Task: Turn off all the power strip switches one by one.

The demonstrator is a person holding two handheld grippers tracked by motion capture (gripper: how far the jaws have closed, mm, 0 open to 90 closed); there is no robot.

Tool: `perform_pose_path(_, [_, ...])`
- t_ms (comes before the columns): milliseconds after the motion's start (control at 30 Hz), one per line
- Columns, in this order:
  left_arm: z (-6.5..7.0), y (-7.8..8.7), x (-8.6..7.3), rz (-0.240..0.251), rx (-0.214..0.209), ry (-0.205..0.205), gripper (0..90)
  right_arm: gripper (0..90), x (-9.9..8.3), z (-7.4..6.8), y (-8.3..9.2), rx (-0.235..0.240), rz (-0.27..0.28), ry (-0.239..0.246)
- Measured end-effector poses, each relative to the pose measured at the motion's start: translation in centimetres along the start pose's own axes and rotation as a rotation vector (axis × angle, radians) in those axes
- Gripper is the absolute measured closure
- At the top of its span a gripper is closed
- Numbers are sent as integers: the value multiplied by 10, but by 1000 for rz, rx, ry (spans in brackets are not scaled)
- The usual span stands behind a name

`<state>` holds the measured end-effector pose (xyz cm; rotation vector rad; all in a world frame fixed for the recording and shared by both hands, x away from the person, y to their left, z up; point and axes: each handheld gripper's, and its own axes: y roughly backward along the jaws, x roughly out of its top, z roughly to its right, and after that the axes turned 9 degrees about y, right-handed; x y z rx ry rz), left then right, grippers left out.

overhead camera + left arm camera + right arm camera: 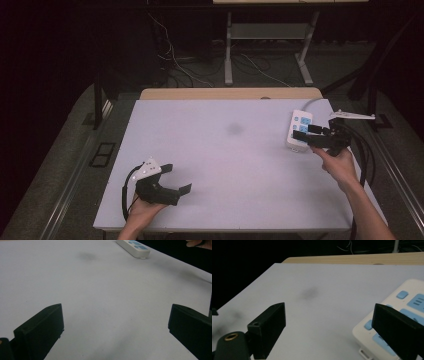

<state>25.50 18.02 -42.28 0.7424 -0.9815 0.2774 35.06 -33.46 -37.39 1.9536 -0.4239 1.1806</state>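
Now the right tool (306, 133), jaws apart, overlaps the power strip (299, 125).

No readable text, brand, number or sign anywhere; power strip (299, 129) near the tabletop's (215, 165) right edge carries blue socket panels and a blue button, unlettered as far as can be told.

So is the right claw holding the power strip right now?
No, the right claw stands open over the table, with the power strip beside one jaw, not clamped.
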Motion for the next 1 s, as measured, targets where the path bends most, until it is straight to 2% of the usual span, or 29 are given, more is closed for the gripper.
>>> perform_pose_path(33, [0, 0, 0, 1, 0, 1, 0, 89, -4, -7, 2, 9, -18, 8])
perform_pose_path(100, [1, 0, 0, 3, 0, -1, 0, 76, -6, -11, 3, 14, -23, 19])
perform_pose_path(133, [1, 0, 0, 2, 0, -1, 0, 12, -9, -14, 4, 19, -24, 30])
perform_pose_path(167, [1, 0, 0, 2, 0, -2, 0, 4, -12, -18, 5, 20, -27, 35])
perform_pose_path(233, [1, 0, 0, 2, -1, -2, 0, 4, -18, -24, 8, 27, -12, 38])
perform_pose_path(300, [1, 0, 0, 2, 0, -2, 0, 4, -30, -33, 13, 10, 2, 55])
perform_pose_path(433, [2, 0, 0, 1, 0, -2, 0, 4, -42, -44, 17, 19, -10, 73])
perform_pose_path(833, [1, 0, -1, 2, 1, 2, 0, 5, -73, -64, 20, 66, -32, 106])
perform_pose_path(1000, [0, 0, -1, -4, 2, 0, 0, 5, -89, -68, 22, 67, -49, 122])
